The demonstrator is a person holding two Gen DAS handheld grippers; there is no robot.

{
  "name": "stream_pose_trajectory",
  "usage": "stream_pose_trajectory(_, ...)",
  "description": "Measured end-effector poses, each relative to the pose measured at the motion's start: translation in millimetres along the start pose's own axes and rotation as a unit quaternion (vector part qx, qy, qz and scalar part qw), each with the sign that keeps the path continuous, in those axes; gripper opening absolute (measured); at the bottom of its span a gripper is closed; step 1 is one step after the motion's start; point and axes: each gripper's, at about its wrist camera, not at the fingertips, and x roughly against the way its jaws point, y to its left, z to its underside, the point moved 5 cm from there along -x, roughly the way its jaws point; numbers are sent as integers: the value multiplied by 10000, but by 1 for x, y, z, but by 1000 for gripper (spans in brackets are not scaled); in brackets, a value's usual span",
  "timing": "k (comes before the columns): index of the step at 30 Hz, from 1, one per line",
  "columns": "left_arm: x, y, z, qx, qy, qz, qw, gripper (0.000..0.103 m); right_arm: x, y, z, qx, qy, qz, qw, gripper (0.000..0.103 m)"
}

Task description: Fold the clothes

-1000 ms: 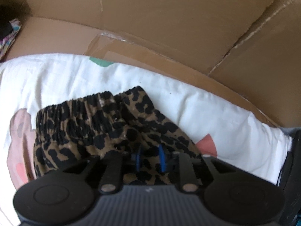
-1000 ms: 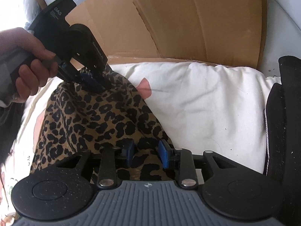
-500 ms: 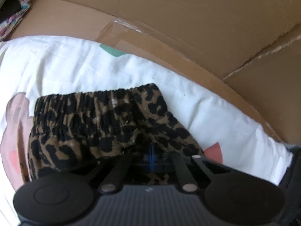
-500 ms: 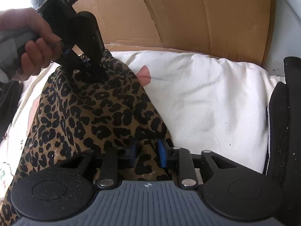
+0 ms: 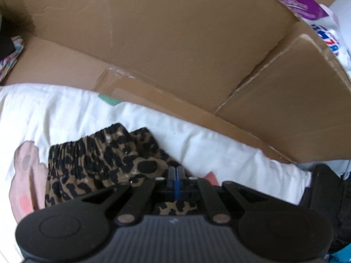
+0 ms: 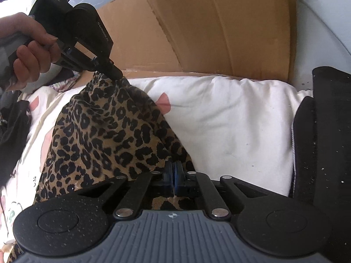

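Note:
A leopard-print garment (image 6: 105, 135) with an elastic waistband (image 5: 87, 151) lies on a white printed bedsheet (image 6: 230, 114). My left gripper (image 5: 176, 173) is shut on a corner of the garment and holds it raised off the sheet; in the right wrist view the left gripper (image 6: 114, 73) shows at upper left, held by a hand (image 6: 33, 50), with cloth hanging in a peak below it. My right gripper (image 6: 174, 171) is shut on the near edge of the same garment, its blue pads pressed together on the cloth.
A flattened cardboard sheet (image 5: 175, 54) stands along the far side of the bed. A black garment (image 6: 324, 142) lies at the right edge, and dark clothes (image 6: 13, 131) lie at the left. Bags (image 5: 307, 6) sit behind the cardboard.
Both grippers closed on the leopard-print garment. The left gripper then rose, pulling its corner up into a peak; the right gripper stayed low.

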Motion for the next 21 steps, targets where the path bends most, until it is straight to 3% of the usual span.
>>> stream_pose_trajectory(16,-33,-11,-3,95,25,108,9999,0,7,-1,11,-26,16,317,9995,0)
stream_pose_trajectory(21,-50,-7,-1,150,14,153,9998,1,5,-11,14,-444,27,196,9988,0)
